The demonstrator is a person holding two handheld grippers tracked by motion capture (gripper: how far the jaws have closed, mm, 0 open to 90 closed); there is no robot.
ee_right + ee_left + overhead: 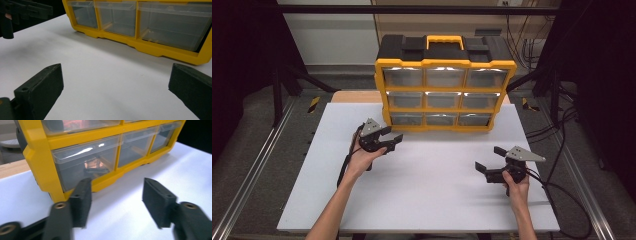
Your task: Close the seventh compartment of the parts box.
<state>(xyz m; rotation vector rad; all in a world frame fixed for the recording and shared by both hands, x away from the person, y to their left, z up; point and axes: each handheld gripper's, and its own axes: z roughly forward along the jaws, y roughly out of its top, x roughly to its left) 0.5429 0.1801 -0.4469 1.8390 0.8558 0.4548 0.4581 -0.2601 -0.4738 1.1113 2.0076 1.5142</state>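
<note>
Jaws of the left gripper (393, 135) stand apart and empty (no drawer held) near the yellow plastic drawer cabinet (444, 90) at twelve o'clock on the white table (422, 190), likely ready for its bottom-left clear drawer (85, 162), while the right gripper (487, 160) waits released at four o'clock.

I count one yellow organizer cabinet (445, 90) w/ nine clear drawers, 3 rows x 3. I hold two grippers, one per hand. One drawer maybe has one item inside; too blurry.
</note>
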